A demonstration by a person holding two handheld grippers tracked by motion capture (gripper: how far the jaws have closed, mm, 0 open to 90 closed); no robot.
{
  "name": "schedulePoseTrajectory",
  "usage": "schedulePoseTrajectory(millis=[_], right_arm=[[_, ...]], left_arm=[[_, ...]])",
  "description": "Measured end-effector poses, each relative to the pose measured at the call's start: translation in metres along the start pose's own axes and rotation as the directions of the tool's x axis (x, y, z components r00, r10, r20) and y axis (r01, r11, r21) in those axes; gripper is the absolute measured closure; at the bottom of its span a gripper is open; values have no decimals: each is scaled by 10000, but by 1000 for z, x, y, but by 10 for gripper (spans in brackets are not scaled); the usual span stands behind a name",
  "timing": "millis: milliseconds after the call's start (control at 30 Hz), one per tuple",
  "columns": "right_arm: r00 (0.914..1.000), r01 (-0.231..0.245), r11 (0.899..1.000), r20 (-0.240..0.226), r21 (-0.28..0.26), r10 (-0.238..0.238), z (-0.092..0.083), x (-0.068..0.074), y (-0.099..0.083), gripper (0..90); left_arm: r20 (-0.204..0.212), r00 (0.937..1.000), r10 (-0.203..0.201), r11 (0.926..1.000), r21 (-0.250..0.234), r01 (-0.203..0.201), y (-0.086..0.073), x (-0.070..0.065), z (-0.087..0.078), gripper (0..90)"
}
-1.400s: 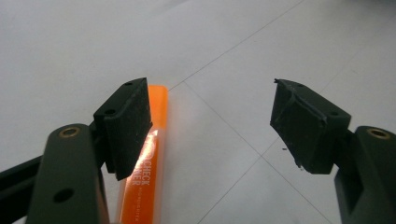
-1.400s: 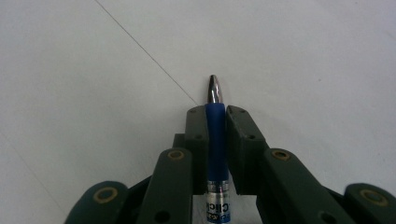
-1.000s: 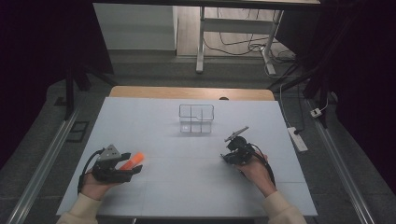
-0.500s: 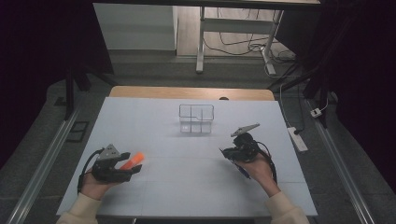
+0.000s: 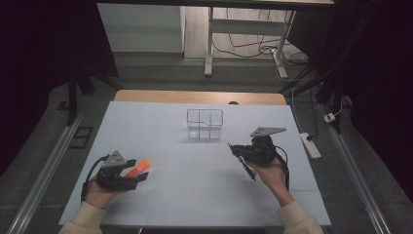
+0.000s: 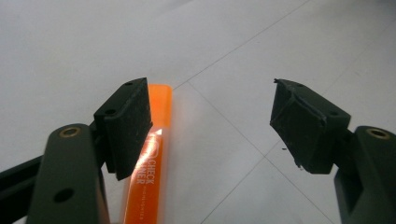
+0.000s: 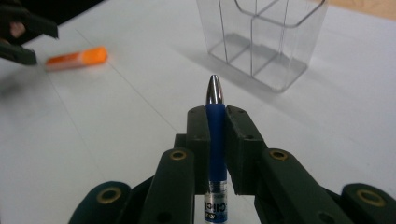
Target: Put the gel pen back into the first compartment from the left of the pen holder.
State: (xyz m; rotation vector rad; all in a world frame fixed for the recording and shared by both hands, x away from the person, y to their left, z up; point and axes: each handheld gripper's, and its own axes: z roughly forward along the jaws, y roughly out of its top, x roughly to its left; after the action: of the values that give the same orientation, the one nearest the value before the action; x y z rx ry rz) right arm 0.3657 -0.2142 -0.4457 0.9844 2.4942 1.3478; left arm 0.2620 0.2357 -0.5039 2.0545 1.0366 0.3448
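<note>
White sheeting covers the bench (image 5: 160, 204), with a clear divided holder (image 5: 205, 124) empty near its far edge. Toward the right edge, the right tongs (image 7: 215, 122) pinch a blue pen (image 7: 215, 135), lifted but not yet delivered. Near the front-left corner, the left tongs (image 6: 210, 126) stand spread, an orange highlighter (image 6: 148, 172) lying ungripped beside one jaw.
</note>
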Motion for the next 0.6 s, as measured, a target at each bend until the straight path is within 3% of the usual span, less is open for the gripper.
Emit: schedulePoseTrajectory(millis=[367,600], right_arm=[[9998,173,9920,-50,-1251,-181,-6,1,2,791],[9997,223,9881,7,-1522,-225,-7,1,3,791]], left_arm=[[9,10000,22,10000,13,-22,0,0,0,292],[-1,10000,5,10000,14,-5,0,1,0,292]])
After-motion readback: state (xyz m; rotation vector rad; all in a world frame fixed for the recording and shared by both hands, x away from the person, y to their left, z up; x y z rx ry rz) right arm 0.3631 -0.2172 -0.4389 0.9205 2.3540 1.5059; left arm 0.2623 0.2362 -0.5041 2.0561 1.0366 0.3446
